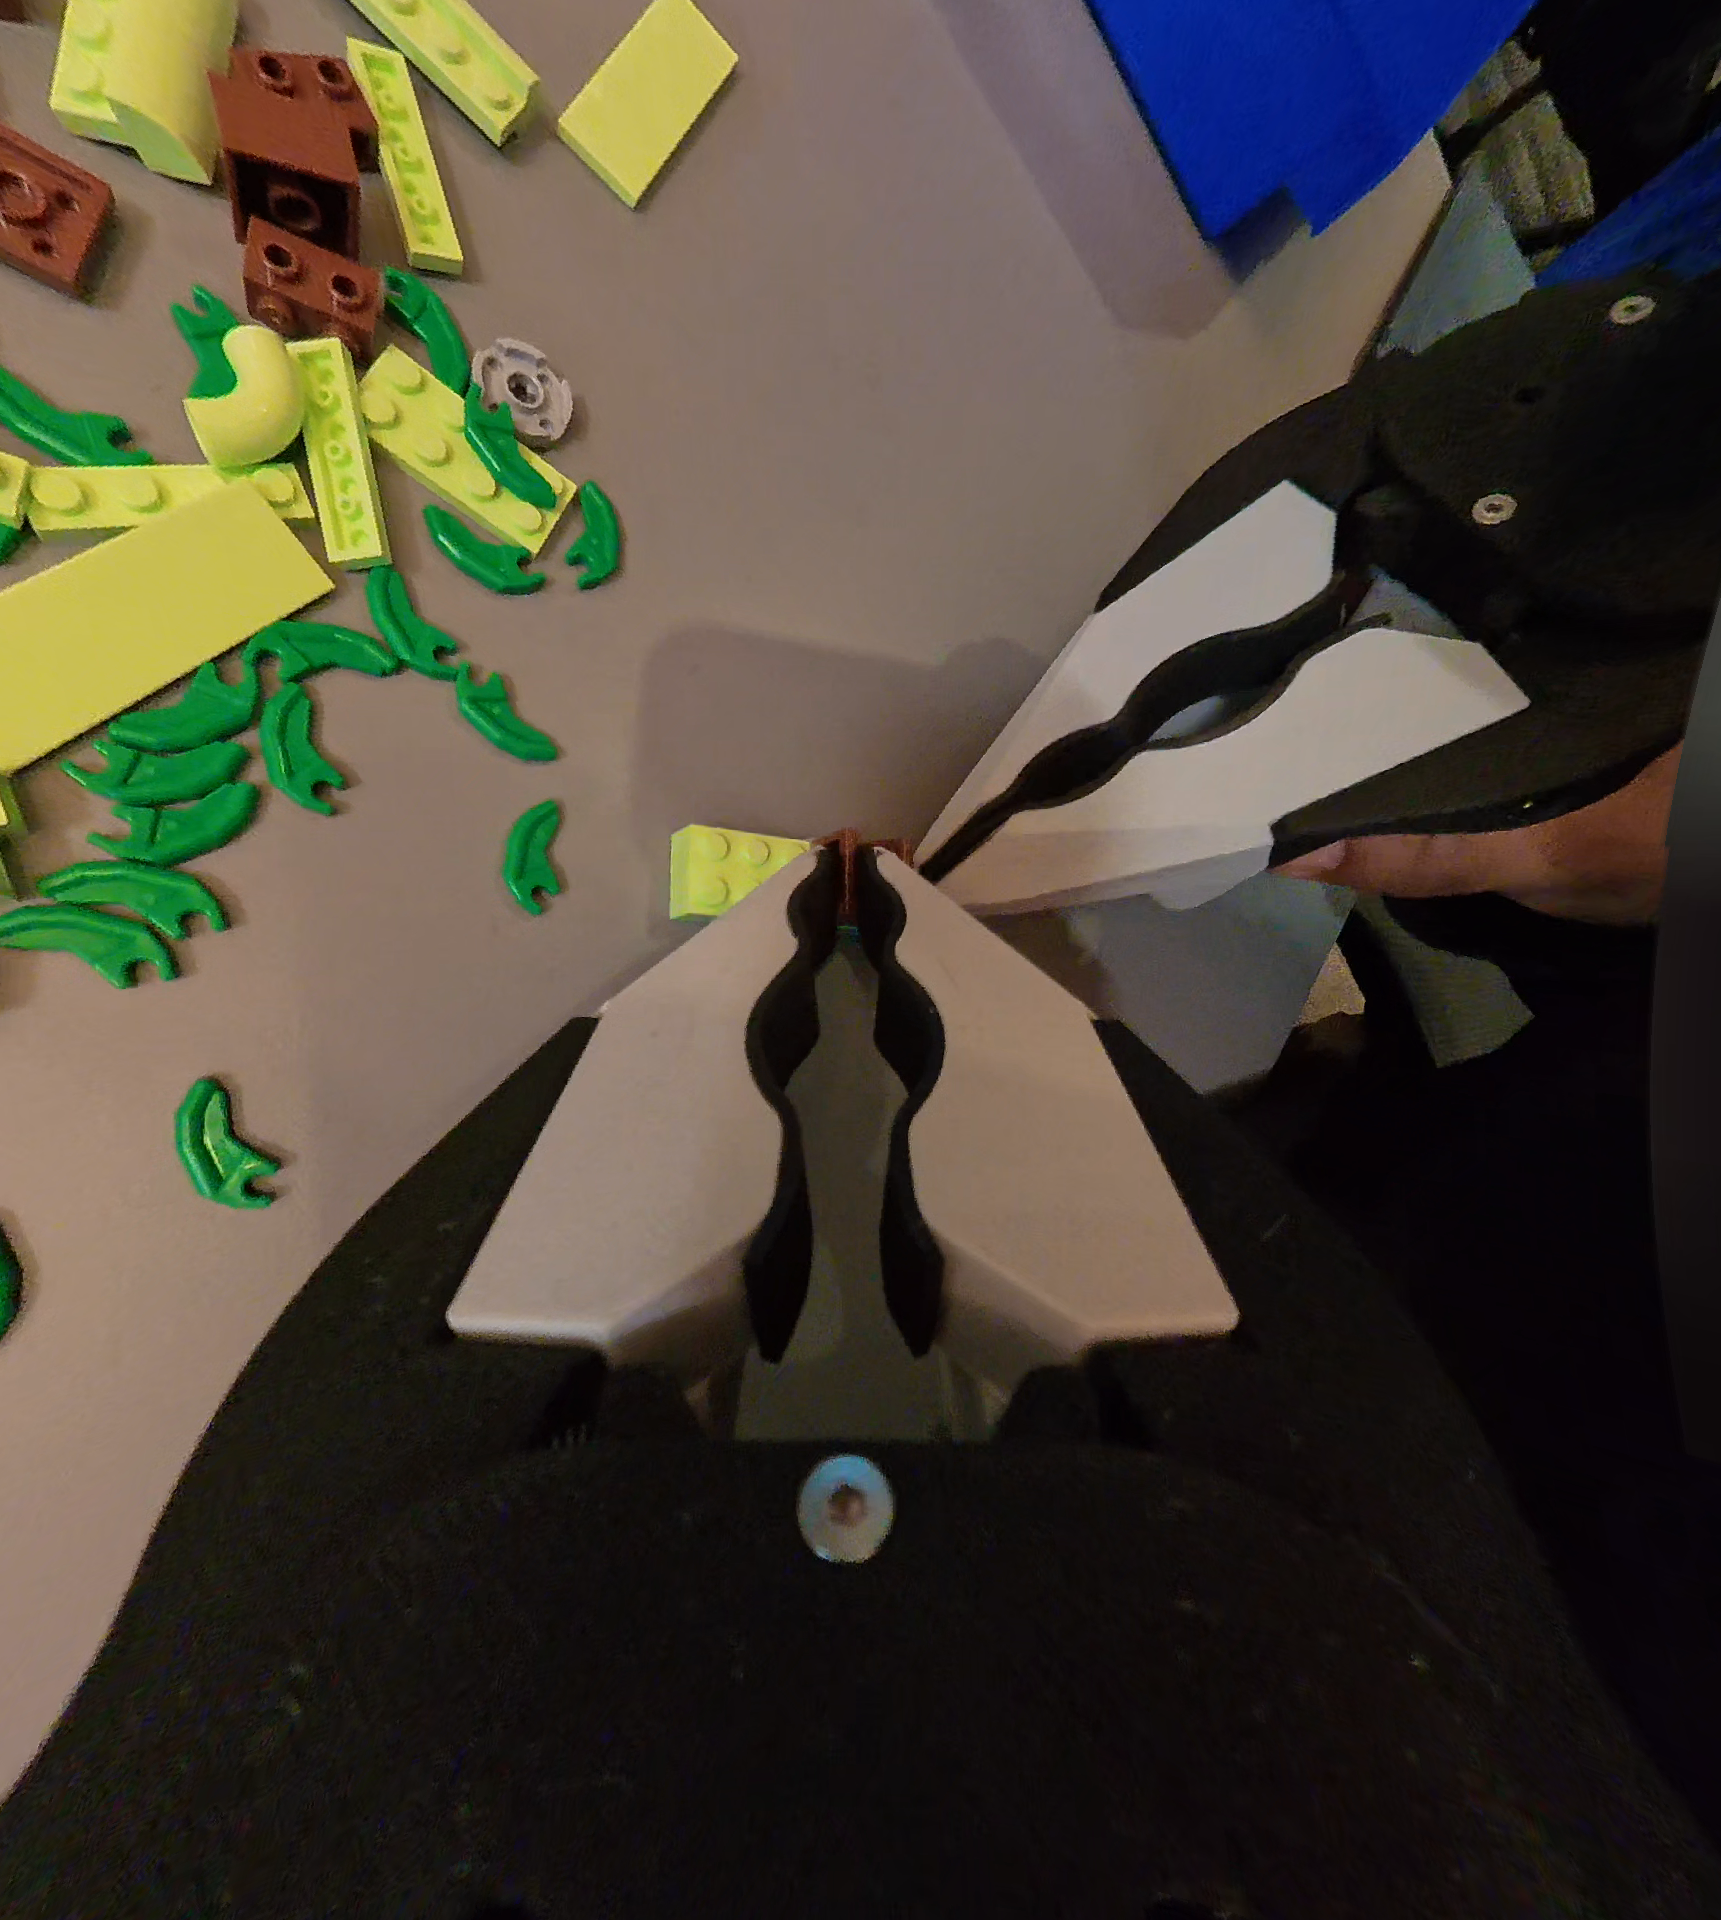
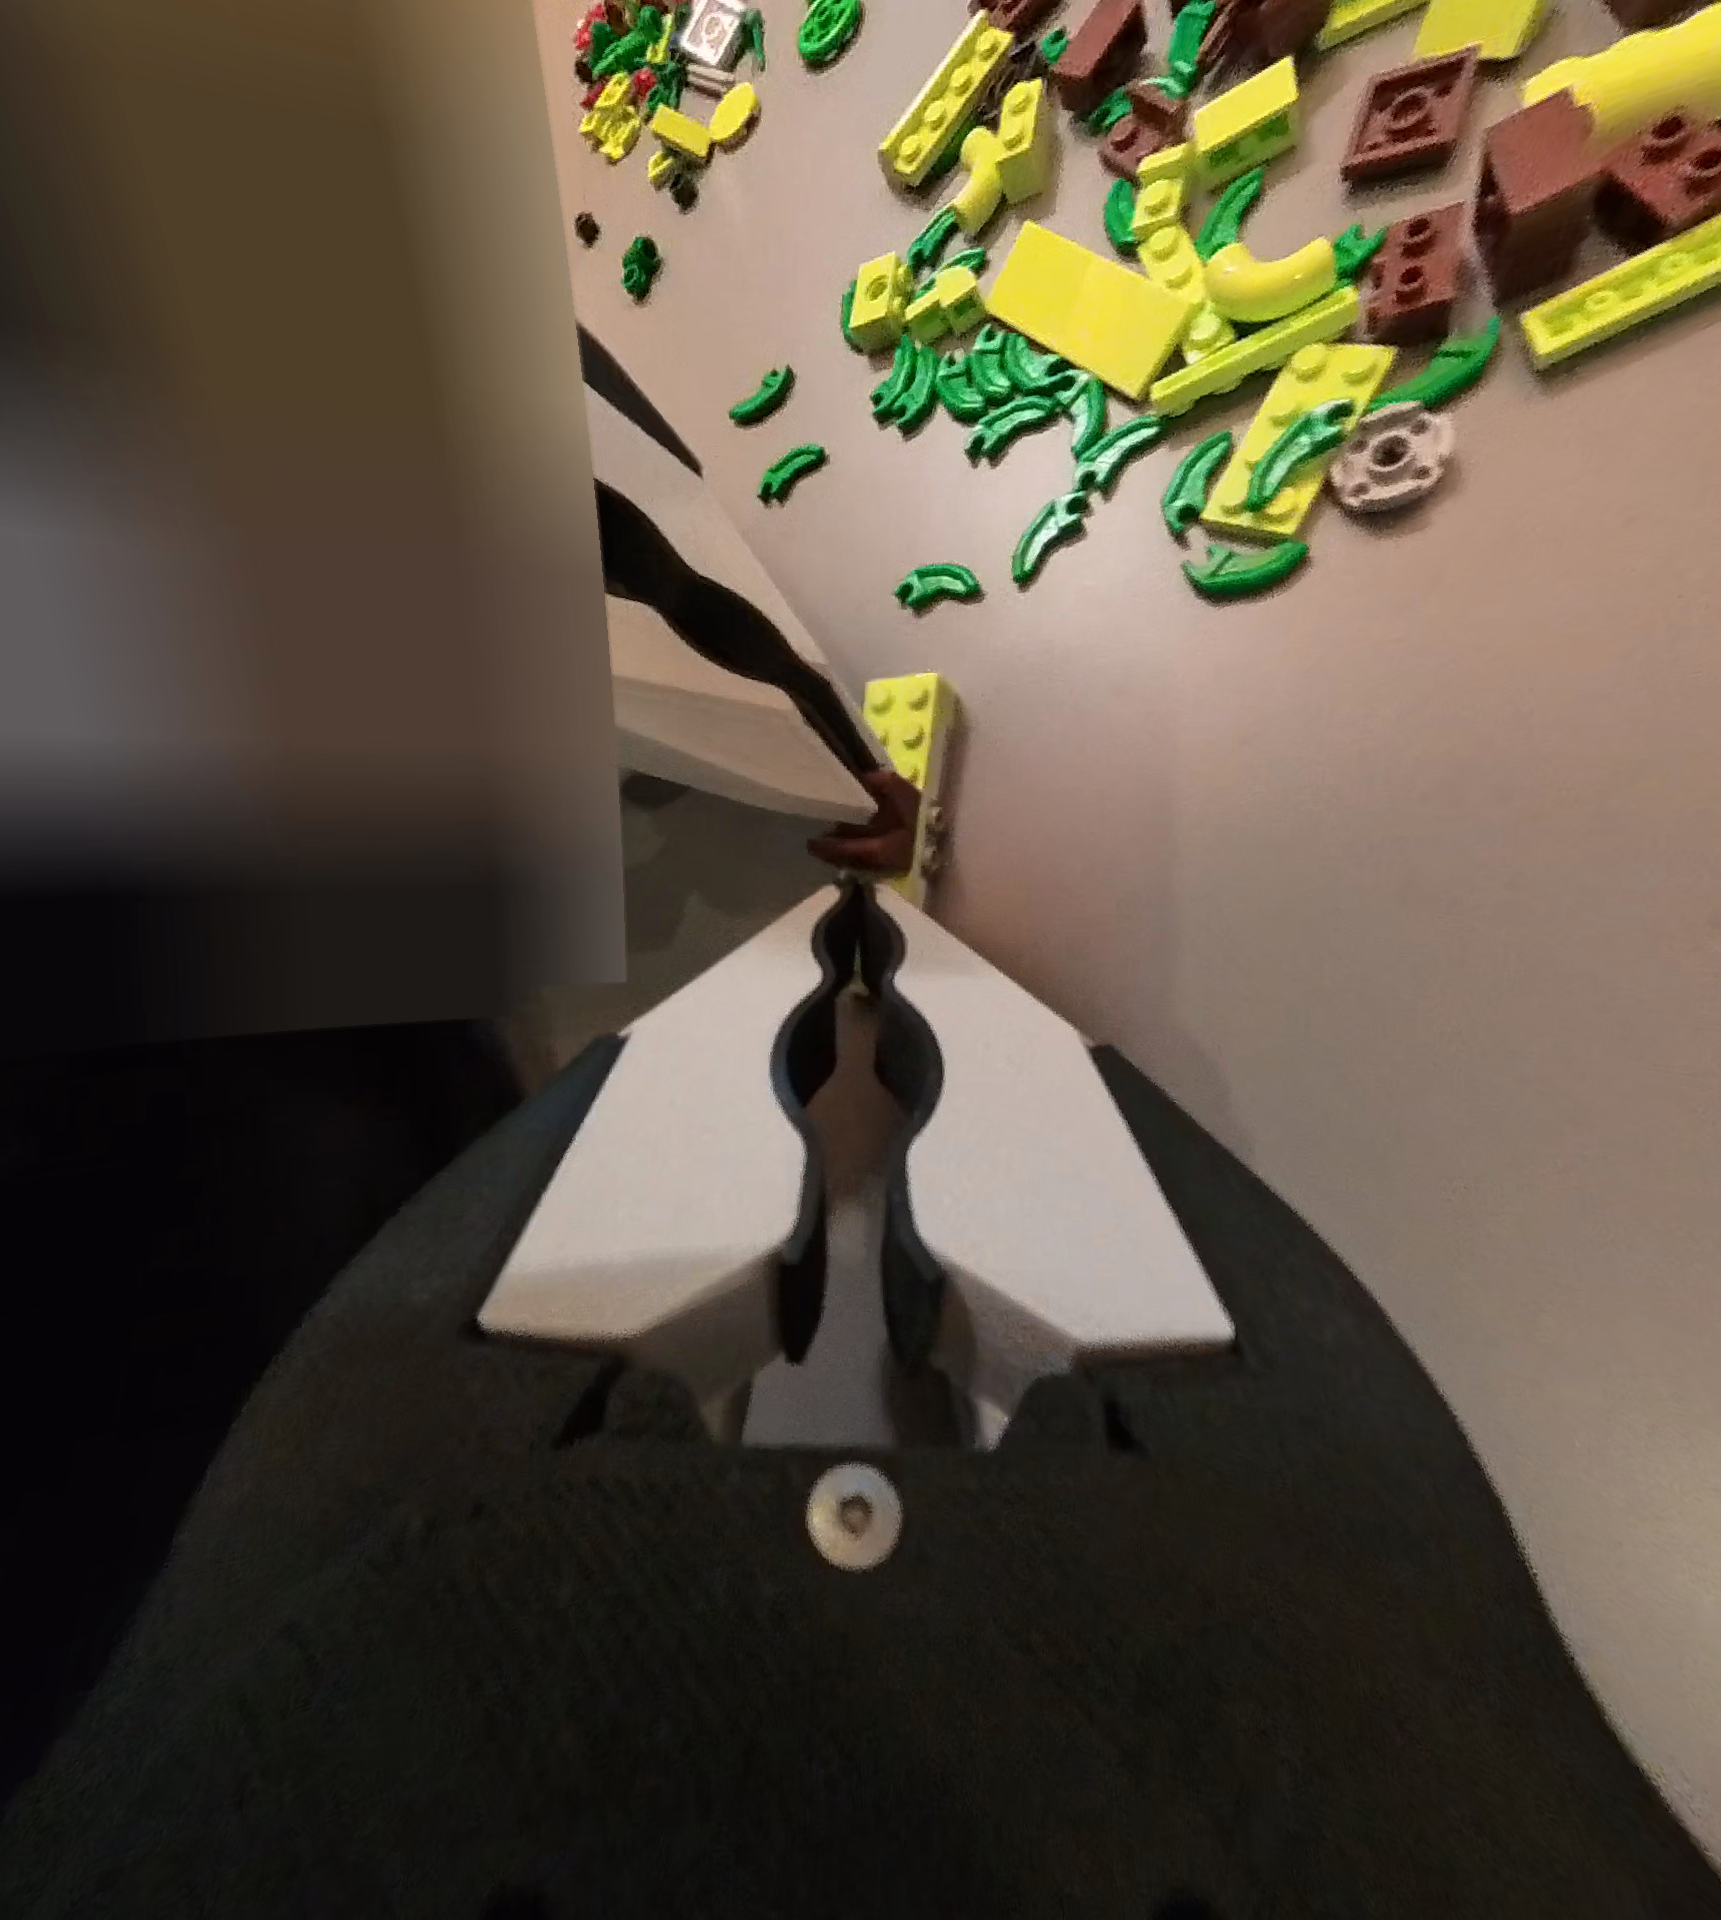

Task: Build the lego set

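The left claw [image 1: 848, 868] is closed on a small brown brick [image 1: 848, 878], pinched between its white fingertips just above the grey table [image 1: 887, 416]. A lime green plate [image 1: 726, 868] with studs on top is joined to that brown brick and sticks out to its left. The right claw [image 1: 923, 860] comes in from the right of the brown brick, its tips nearly together and almost touching the brick; in the right wrist view something thin sits between those tips [image 2: 858, 902], too small to name, so whether it grips anything cannot be told. Well away from the brown brick, at the far left of the table, lies a loose heap of lime green pieces [image 1: 108, 634], green leaves [image 1: 175, 774], other brown bricks [image 1: 290, 166] and one grey round piece [image 1: 521, 392].
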{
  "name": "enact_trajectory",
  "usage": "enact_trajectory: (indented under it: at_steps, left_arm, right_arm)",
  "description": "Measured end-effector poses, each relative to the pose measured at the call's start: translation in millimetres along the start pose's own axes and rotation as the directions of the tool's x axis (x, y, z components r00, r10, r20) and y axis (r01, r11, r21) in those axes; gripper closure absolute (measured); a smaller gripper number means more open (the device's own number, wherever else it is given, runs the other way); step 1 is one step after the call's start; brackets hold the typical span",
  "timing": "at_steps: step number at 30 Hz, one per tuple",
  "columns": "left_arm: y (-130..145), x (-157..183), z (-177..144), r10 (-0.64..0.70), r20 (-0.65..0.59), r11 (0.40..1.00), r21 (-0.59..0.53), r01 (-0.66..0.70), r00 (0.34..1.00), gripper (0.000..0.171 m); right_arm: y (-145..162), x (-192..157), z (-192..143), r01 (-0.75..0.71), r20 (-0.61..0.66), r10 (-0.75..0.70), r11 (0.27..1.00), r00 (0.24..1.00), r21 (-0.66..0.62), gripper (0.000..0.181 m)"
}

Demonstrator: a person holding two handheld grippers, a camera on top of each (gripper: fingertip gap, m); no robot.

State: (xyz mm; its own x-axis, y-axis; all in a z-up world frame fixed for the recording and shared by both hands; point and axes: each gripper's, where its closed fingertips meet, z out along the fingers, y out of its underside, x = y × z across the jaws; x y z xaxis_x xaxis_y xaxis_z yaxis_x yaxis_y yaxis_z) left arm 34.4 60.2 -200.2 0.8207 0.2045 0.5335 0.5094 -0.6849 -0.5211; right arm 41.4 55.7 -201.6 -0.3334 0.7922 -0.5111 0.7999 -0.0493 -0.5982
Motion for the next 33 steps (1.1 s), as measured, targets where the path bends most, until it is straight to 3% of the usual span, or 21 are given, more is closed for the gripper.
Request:
enact_trajectory:
  at_steps: [4,7,13,18,20,23,27,31,33]
  left_arm:
    - [1.4,0.9,-1.1,-0.016,-0.028,1.0,-0.001,0.016,0.999,0.167]
    - [2.9,0.8,-4.0,0.003,0.018,1.0,-0.006,-0.003,1.0,0.166]
    - [-7.0,4.8,-20.6,-0.016,-0.019,0.994,0.11,0.018,1.0,0.14]
    - [-24.8,-4.5,-33.7,0.166,0.037,0.957,0.234,-0.17,0.985,0.136]
    - [-29.6,-14.8,-35.7,0.234,0.065,0.938,0.248,-0.243,0.97,0.134]
    - [-35.0,-25.4,-34.3,0.344,0.101,0.903,0.236,-0.359,0.933,0.134]
    - [-37.8,-21.5,-32.5,0.454,0.124,0.842,0.263,-0.471,0.882,0.135]
    - [-36.7,-14.1,-39.3,0.46,0.11,0.818,0.333,-0.468,0.881,0.134]
    - [-34.3,-17.1,-40.9,0.465,0.118,0.819,0.32,-0.477,0.878,0.125]
  right_arm:
    - [-7.0,-2.2,-9.7,0.028,0.005,-0.028,0.997,1.0,0.066,0.181]
    - [-10.4,-4.0,-12.6,0.073,-0.014,-0.072,0.989,0.997,0.129,0.181]
    - [-0.9,-14.6,-1.9,0.284,-0.147,-0.265,0.95,0.953,0.127,0.142]
    - [7.1,9.5,-0.9,0.468,-0.346,-0.445,0.884,0.826,-0.02,0.15]
    - [4.4,17.0,-5.2,0.506,-0.369,-0.483,0.862,0.794,-0.037,0.153]
    - [3.1,23.5,-10.2,0.507,-0.35,-0.484,0.861,0.802,-0.027,0.15]
    - [2.5,15.7,-11.9,0.513,-0.286,-0.489,0.858,0.824,0.011,0.133]
    - [-30.0,19.2,-39.9,0.49,-0.313,-0.411,0.838,0.856,0.24,0.152]
    - [-45.8,33.4,-52.0,0.487,-0.371,-0.37,0.82,0.852,0.301,0.169]
